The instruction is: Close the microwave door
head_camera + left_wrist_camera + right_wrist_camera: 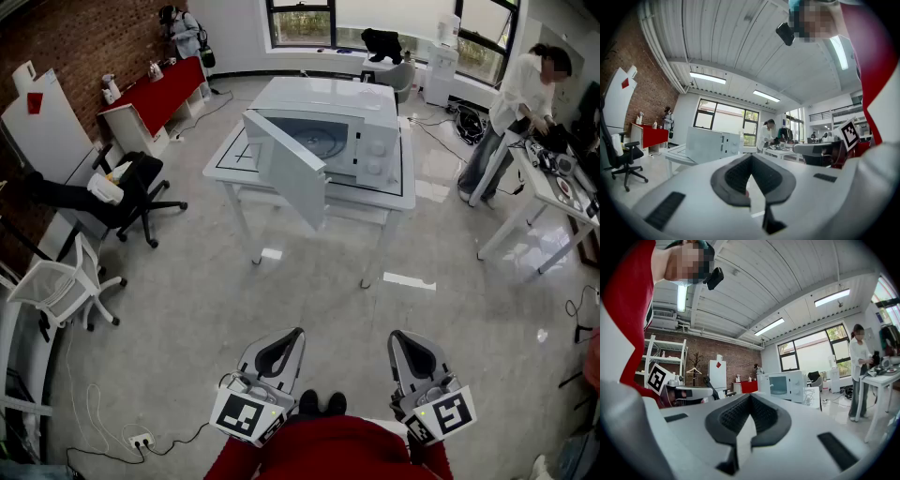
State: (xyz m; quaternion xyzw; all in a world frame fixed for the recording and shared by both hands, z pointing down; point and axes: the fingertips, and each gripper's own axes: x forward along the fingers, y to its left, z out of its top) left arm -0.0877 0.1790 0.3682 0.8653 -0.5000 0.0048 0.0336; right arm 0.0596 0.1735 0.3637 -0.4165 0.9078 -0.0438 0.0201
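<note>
Two hand-held grippers lie nearest, low in the head view: the left hand-held gripper [284, 349] and the right hand-held gripper [412, 352], side by side above a red sleeve [337, 448]. Each has its jaws together, with nothing between them, and both are well apart from the task's thing. There is one microwave [347, 131], which stands on one white worktop [398, 192] across the floor. Its single door [291, 169] is swung wide open toward the camera. Two office chairs stand at the left, one black chair [141, 192] and one white chair [66, 286]. Two people are present, one person [516, 103] at a side table on the right and a second person [185, 33] by the far wall.

Only the head view shows the microwave's open cavity from above. The left gripper view looks along the closed left hand-held gripper [751, 178] and meets the door's blank outer face [705, 145]. The right gripper view looks along the closed right hand-held gripper [749, 416] and shows the microwave's front [783, 385]. Each gripper view also catches the other tool's marker cube — [851, 133], [658, 377].
</note>
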